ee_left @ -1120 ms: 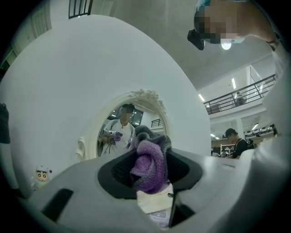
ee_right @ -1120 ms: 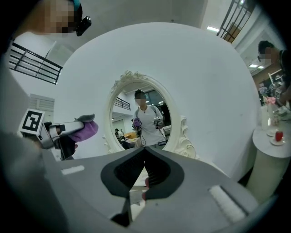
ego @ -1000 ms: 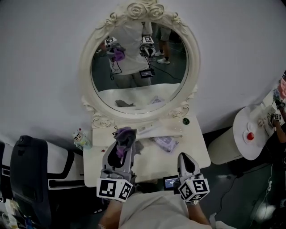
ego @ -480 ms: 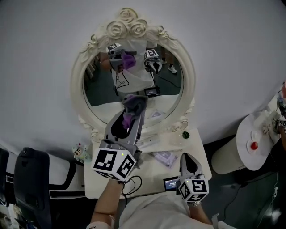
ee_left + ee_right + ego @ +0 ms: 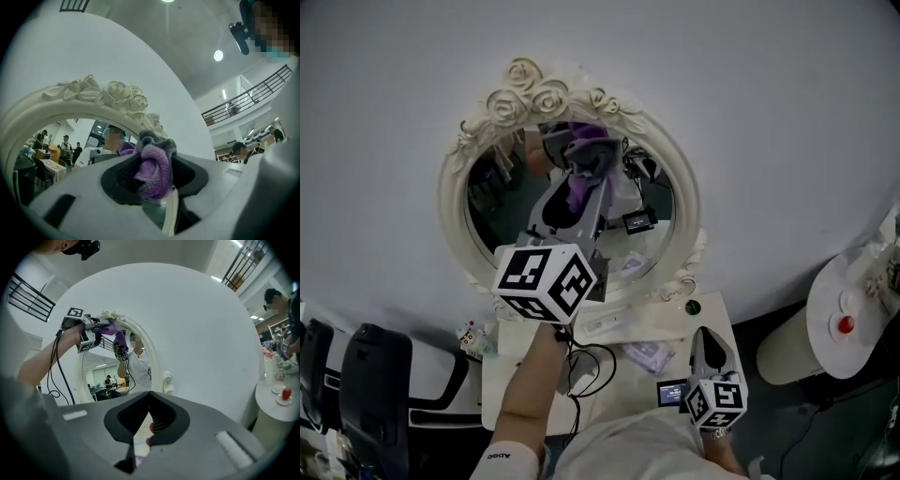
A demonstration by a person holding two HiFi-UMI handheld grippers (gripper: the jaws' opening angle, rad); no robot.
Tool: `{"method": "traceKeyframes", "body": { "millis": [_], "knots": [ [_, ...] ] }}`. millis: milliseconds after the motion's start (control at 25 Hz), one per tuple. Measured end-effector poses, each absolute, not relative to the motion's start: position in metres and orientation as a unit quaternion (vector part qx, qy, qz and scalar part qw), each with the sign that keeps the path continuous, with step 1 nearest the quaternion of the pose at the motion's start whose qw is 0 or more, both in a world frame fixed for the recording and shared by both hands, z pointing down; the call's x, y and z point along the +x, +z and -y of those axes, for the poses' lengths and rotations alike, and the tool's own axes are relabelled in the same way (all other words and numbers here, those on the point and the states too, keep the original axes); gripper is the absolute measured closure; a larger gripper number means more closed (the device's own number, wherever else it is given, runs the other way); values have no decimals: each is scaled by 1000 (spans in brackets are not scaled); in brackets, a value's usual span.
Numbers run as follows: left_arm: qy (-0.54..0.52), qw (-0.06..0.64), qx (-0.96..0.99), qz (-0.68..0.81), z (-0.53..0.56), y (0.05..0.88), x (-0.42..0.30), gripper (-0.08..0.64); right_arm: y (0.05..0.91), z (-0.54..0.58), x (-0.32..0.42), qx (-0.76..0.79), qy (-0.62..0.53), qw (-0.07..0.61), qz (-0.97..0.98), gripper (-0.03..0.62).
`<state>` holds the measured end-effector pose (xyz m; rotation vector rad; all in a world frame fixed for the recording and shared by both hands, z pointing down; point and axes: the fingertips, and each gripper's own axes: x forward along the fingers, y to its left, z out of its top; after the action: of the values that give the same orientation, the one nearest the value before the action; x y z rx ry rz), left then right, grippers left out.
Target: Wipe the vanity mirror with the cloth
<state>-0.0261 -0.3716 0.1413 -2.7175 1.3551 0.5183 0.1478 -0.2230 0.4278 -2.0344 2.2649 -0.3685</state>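
As its own view confirms, left gripper (image 5: pixel 151 157), fingers (image 5: pixel 189 173) clamped on cloth (image 5: pixel 154 177)

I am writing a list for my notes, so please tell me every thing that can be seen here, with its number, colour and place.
mirror: one, cream frame with roses, behind the table
table: one, white, below the mirror
packet: one, purple, on the table
small round thing: one, green, far right corner of the table
small screen: one, black, near edge of the table
chair: one, black, lower left
side table: one, white, far right
red thing: one, on the side table
cloth: one, purple and grey, held at the upper part of the glass
left claw: one, grey, shut on the cloth
right claw: one, grey, shut and empty, low over the table
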Motion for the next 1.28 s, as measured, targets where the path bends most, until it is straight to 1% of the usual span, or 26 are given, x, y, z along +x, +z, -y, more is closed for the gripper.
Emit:
{"method": "traceKeyframes", "body": {
  "millis": [240,440,600,840,1040,1280],
  "knots": [
    [165,48,-871,-460,394,129,-16,399,438,216,169,-680,-132,44,-719,584],
    [165,58,-867,-467,396,120,-24,399,451,211,178,-692,-146,40,-706,584],
    [172,68,-852,-489,396,113,-54,400,456,212,169,-685,-147,34,-713,584],
    [184,65,-820,-538,397,110,-124,400,453,223,149,-663,-140,25,-735,584],
    [170,74,-792,-581,395,117,-170,400,449,232,130,-639,-134,21,-757,584],
    [143,76,-768,-620,396,133,-205,400,441,241,113,-617,-127,17,-776,584]
  ]
}}
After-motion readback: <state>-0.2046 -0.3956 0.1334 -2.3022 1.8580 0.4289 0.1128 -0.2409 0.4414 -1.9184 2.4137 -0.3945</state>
